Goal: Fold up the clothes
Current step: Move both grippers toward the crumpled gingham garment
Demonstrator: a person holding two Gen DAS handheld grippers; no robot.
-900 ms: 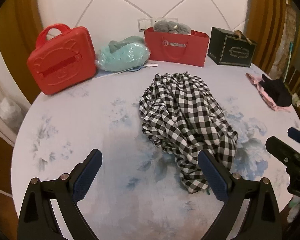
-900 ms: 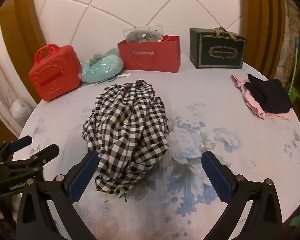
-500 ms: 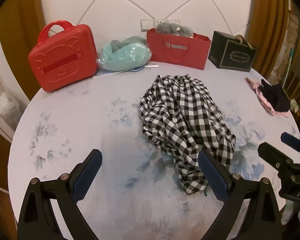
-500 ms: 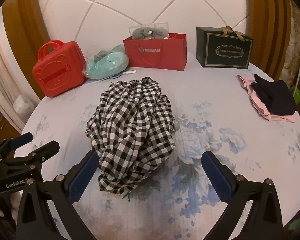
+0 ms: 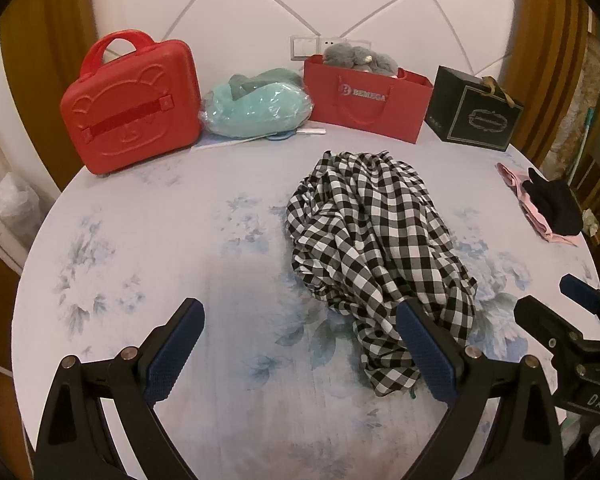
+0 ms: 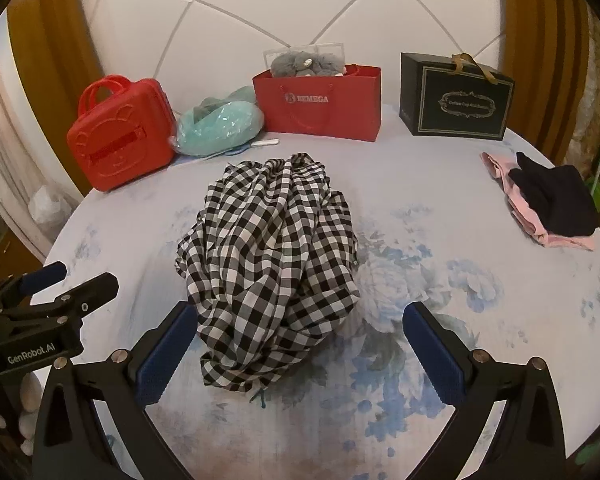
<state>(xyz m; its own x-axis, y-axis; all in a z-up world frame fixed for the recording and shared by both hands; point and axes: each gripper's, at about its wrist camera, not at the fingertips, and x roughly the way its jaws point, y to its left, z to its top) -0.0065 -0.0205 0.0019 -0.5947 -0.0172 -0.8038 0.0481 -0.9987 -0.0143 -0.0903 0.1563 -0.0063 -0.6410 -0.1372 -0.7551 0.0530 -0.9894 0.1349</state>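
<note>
Two sets of jaws spread wide, empty: left gripper (image 5: 300, 344) and right gripper (image 6: 300, 344) above near rim of round table (image 5: 148, 248). Crumpled checked garment (image 6: 268, 264) heaped mid-table, untouched. Risk: pinching several bunched layers together, dragging whole heap. Open cloth left and front; folded pink-and-black pile (image 6: 548, 200) at right edge, red case (image 5: 132, 104), bags along back.
</note>
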